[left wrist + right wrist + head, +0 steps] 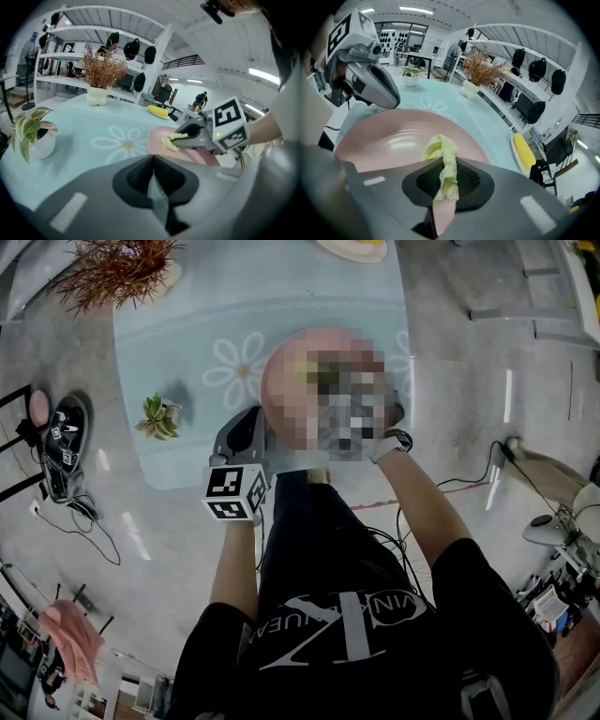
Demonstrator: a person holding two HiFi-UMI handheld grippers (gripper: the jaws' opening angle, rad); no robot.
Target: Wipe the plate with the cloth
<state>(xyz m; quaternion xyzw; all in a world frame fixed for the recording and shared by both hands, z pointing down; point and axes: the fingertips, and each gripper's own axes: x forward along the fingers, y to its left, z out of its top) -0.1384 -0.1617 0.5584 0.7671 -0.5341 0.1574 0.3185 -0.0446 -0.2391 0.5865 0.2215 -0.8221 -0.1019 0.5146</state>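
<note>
Item 1, right gripper (pixel 445 176): I read its jaws as clamped on a yellow cloth (pixel 442 157). The cloth runs as a twisted strip between the pads and bunches out past the tips. From the other side the right gripper (pixel 183 140) shows with the cloth (pixel 169 141) wadded at its nose, down on the plate.

Item 2, plate (pixel 393 133): pink, round and shallow, directly under and ahead of the right gripper. In the head view the plate (pixel 286 371) sits on the table near the edge closest to me, partly under a mosaic patch.

Item 3, left gripper (pixel 153 159): I see its jaws brought together with nothing between them. It sits at the plate's (pixel 157 136) left rim, and in the head view the left gripper (pixel 246 432) is just beside that rim. I cannot tell whether it touches. Its marker cube (pixel 236 491) faces up.

Item 4, table (pixel 169 465): covered by a pale blue tablecloth (pixel 187 334) with white flower prints.

Item 5, small potted plant (pixel 157 416): on the tablecloth, left of the plate and apart from it.

Item 6, white vase (pixel 96 95) of dried grass (pixel 102 70): at the far end of the table.

Item 7, pale dish (pixel 516 157) holding something yellow: at the table's far right edge.

Item 8, white shelving (pixel 70 61) hung with black caps (pixel 132 47): behind the table.
</note>
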